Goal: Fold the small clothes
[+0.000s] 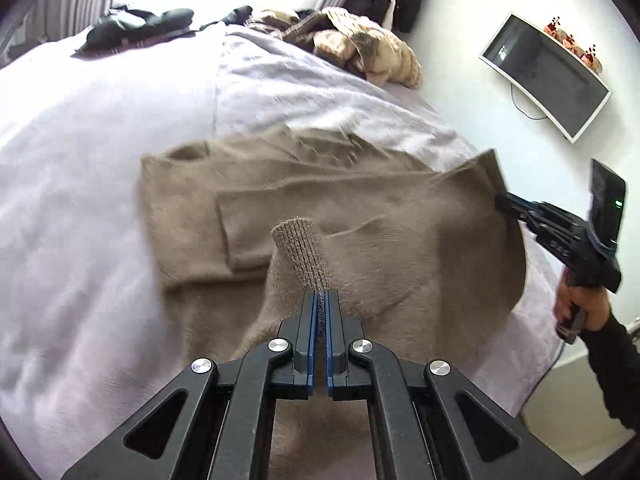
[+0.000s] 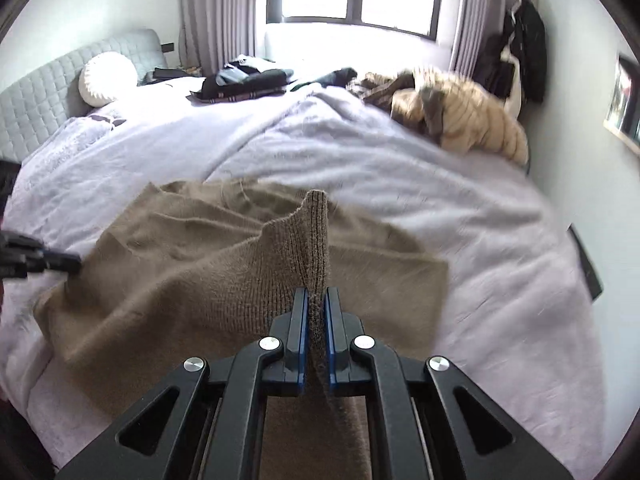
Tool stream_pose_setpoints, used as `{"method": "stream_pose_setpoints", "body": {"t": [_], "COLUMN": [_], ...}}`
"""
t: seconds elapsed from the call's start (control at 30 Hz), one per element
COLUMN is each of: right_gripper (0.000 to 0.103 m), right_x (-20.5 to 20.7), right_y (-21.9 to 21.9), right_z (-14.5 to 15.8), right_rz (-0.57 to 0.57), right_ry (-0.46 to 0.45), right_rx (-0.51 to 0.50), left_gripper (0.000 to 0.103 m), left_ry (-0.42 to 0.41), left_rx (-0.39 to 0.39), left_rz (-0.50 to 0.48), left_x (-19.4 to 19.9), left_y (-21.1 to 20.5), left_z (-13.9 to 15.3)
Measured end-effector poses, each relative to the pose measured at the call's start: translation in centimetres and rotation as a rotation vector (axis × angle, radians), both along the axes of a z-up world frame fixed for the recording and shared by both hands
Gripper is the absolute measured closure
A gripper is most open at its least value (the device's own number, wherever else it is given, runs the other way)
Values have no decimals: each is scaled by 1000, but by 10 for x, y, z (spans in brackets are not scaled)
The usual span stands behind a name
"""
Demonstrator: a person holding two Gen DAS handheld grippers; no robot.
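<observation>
A brown knitted sweater lies partly folded on a lilac bedspread. In the left wrist view my left gripper is shut on a ribbed edge of the sweater, and the knit stands up between the blue pads. The right gripper bites the sweater's right-hand edge and lifts it, with a person's hand on its handle. Seen from the right wrist, the right gripper is shut on a raised ribbed fold, and the left gripper pinches the sweater's left edge.
A beige puffy jacket and dark clothes lie at the far side of the bed. A screen hangs on the right wall. A round white pillow leans on the grey headboard.
</observation>
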State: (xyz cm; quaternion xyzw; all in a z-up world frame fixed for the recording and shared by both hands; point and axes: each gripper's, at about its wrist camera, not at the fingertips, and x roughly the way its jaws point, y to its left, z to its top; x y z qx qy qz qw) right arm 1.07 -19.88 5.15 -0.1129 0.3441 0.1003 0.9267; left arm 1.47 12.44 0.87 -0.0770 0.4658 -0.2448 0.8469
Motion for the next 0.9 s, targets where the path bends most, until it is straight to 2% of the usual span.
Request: {"method": "stream_pose_setpoints", "body": {"t": [0.17, 0.23, 0.3, 0.43, 0.5, 0.57, 0.63, 0.73, 0.83, 0.9], "right_gripper": [95, 95, 95, 95, 95, 95, 95, 95, 95, 95], "right_x": [-3, -5, -5, -14, -12, -1, 23, 63, 107, 131], "right_y": [-1, -4, -6, -3, -1, 0, -4, -10, -18, -23], "right_z": [1, -3, 0, 28, 43, 52, 52, 34, -2, -34], "right_rz": [-21, -47, -75, -81, -80, -84, -99, -127, -162, -193], "right_ry": [-8, -2, -23, -142, -202, -223, -204, -140, -36, 38], "right_rx": [-41, -35, -20, -30, -39, -39, -9, 13, 23, 1], "left_gripper": [99, 99, 99, 99, 99, 99, 99, 99, 99, 99], "left_ry": [13, 8, -10, -114, -186, -249, -282, -302, -261, -223], "left_rx": [40, 70, 65, 15, 15, 30, 58, 143, 215, 280], "left_rz": [25, 34, 50, 99, 126, 159, 180, 201, 206, 250], "left_x": [1, 11, 17, 21, 21, 28, 43, 73, 109, 126], "left_y": [0, -10, -13, -11, -8, -6, -8, -19, -35, -40], "left_z": [-10, -19, -17, 14, 35, 49, 54, 41, 10, -13]}}
